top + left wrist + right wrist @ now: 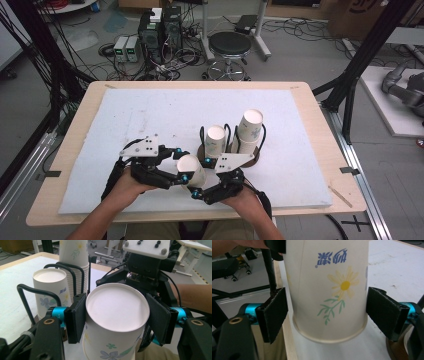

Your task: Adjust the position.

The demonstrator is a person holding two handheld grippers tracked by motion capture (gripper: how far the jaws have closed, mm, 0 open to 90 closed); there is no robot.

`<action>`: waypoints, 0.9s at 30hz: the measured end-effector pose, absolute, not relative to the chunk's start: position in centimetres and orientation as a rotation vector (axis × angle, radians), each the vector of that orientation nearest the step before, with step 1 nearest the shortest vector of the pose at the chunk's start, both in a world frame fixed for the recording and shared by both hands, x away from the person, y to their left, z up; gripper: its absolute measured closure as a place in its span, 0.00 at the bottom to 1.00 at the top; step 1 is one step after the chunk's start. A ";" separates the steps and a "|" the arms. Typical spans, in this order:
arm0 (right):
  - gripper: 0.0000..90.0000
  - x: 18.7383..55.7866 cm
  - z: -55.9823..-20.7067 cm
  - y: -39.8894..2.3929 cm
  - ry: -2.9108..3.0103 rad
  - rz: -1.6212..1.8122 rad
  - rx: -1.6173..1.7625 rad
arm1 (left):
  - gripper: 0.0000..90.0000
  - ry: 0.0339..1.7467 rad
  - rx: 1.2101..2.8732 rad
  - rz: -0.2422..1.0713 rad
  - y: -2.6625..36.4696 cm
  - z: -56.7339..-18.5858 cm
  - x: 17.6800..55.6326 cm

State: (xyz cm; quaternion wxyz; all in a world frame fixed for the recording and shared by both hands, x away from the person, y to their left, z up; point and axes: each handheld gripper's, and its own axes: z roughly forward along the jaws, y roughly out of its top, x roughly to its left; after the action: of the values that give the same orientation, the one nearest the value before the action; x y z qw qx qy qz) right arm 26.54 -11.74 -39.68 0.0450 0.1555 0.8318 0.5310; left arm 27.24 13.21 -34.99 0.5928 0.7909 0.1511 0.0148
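Pinching an upside-down paper cup (116, 322) between its two black pads, the left hand-held gripper (184, 169) has closed just far enough to meet the cup's wall on both sides near the closed base, as the left gripper view shows. The cup sits tilted above the near middle of the white surface (125, 125), its white bottom facing up and toward the person.

The right hand-held gripper (207, 187) comes at the same cup from the other end. In the right gripper view its pads stand wide apart on either side of the rolled rim, with clear gaps to the flowered wall, so it grips nothing and touches nothing yet.

Risk, as a judgement: the cup is thin paper held by one pair of pads near its base. Squeezing harder would dent or fold the wall; a looser hold could let the tilted cup slip out and drop. If the right hand-held gripper closes off-centre on the rim, it could crush the mouth oval or twist the cup out of the left one's hold. The two tools are also close together, so a careless turn could knock one against the other.

Just beyond them stands a black wire cup holder (229, 145) on a dark round base, with a single inverted cup (215, 140) in its left bay and a taller stack of cups (248, 131) in its right.
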 end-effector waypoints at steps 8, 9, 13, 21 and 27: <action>0.24 26.8 -40.2 -11.8 2.534 1.671 0.469 | 0.40 0.350 1.833 0.018 13.0 -35.1 27.2; 0.27 26.8 -40.2 -11.8 2.534 1.677 0.468 | 0.41 0.351 1.831 0.020 13.0 -35.1 27.2; 0.30 26.8 -40.3 -11.9 2.526 1.681 0.441 | 0.41 0.351 1.831 0.016 13.1 -35.3 27.3; 0.33 26.8 -40.3 -11.8 2.555 1.636 0.427 | 0.40 0.349 1.850 0.008 13.2 -35.4 27.3; 0.33 26.7 -40.1 -11.8 2.597 1.570 0.419 | 0.16 0.353 1.848 -0.036 13.4 -35.4 27.4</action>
State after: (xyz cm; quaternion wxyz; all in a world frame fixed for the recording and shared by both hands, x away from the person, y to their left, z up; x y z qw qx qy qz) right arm 26.73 -11.83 -40.12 0.0391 0.1365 0.8471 0.5121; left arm 27.38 13.41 -35.45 0.5889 0.7937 0.1516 -0.0153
